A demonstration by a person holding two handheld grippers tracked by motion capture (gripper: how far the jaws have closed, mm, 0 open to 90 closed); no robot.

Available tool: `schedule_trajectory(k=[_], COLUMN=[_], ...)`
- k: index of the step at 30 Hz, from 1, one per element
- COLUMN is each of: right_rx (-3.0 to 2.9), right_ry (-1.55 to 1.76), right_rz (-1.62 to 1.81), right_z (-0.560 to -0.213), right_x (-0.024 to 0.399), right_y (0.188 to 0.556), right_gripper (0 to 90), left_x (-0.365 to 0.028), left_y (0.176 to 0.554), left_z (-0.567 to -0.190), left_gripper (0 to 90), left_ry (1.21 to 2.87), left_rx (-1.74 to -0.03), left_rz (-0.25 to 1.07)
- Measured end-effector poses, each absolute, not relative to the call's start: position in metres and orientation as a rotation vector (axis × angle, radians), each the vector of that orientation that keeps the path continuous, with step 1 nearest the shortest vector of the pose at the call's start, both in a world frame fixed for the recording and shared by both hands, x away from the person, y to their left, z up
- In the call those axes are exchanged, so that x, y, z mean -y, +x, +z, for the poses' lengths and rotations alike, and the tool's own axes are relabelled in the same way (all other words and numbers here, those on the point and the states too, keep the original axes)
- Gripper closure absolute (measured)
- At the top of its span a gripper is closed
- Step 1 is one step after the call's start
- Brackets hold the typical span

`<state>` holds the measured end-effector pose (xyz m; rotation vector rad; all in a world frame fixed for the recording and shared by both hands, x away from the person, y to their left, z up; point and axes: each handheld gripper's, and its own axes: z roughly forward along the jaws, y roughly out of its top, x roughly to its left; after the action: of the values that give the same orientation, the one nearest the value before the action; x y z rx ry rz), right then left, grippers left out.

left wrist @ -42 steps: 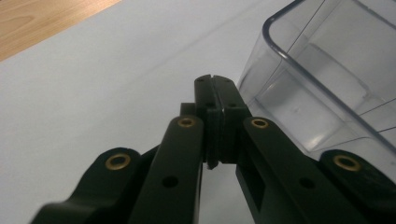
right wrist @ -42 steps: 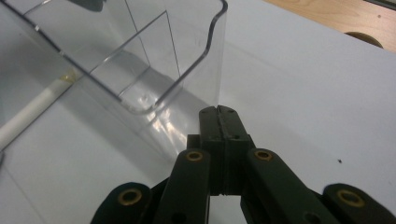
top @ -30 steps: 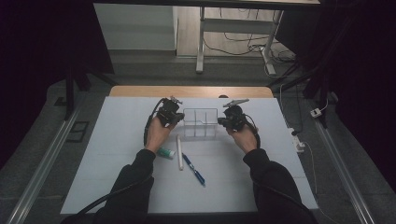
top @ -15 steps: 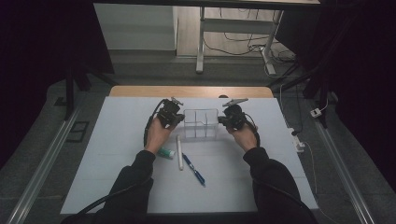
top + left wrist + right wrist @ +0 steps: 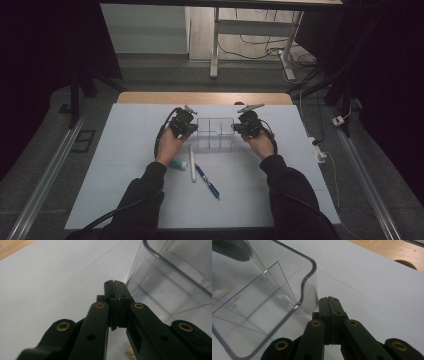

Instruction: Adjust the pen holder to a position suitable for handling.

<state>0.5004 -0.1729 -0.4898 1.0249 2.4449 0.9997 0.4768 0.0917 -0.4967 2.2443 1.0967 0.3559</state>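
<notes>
The white worktop (image 5: 125, 165) carries a clear plastic organiser (image 5: 215, 133) near its far middle, standing between the two hands. From above, the left hand-held gripper (image 5: 189, 127) sits just beside the organiser's left wall and the right hand-held gripper (image 5: 239, 127) just beside its right wall. The left gripper view (image 5: 115, 287) and right gripper view (image 5: 329, 302) show both pairs of jaws pressed together, empty, close by the clear walls. The high view alone shows a white tube (image 5: 192, 163), a blue pen (image 5: 207, 181) and a small teal-capped piece (image 5: 178, 163) nearer the person.
</notes>
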Motion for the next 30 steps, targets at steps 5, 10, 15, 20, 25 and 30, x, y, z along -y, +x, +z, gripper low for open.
schedule_trajectory(k=[5,10,15,20,25,30], right_rx=[-2.461,-2.473,-2.483,-2.491,-2.5,-2.5], right_ry=[1.026,1.017,1.013,1.02,1.013,1.015], right_rz=[0.994,0.985,0.987,0.977,0.974,0.981], right_z=[-0.489,-0.488,-0.488,-0.487,-0.486,-0.485], right_x=[0.174,0.175,0.177,0.178,0.182,0.182], right_y=[0.494,0.487,0.481,0.476,0.467,0.465], right_gripper=[89.6,89.5,89.6,89.6,89.6,89.6], left_x=[-0.09,-0.088,-0.087,-0.086,-0.084,-0.083], left_y=[0.469,0.463,0.451,0.446,0.443,0.442], left_z=[-0.496,-0.495,-0.495,-0.495,-0.494,-0.493], left_gripper=[88.7,88.7,88.6,88.7,88.7,88.6], left_ry=[2.264,2.281,2.28,2.282,2.285,2.288], left_rx=[-1.082,-1.07,-1.054,-1.048,-1.038,-1.037], left_rz=[0.355,0.357,0.342,0.34,0.34,0.343])
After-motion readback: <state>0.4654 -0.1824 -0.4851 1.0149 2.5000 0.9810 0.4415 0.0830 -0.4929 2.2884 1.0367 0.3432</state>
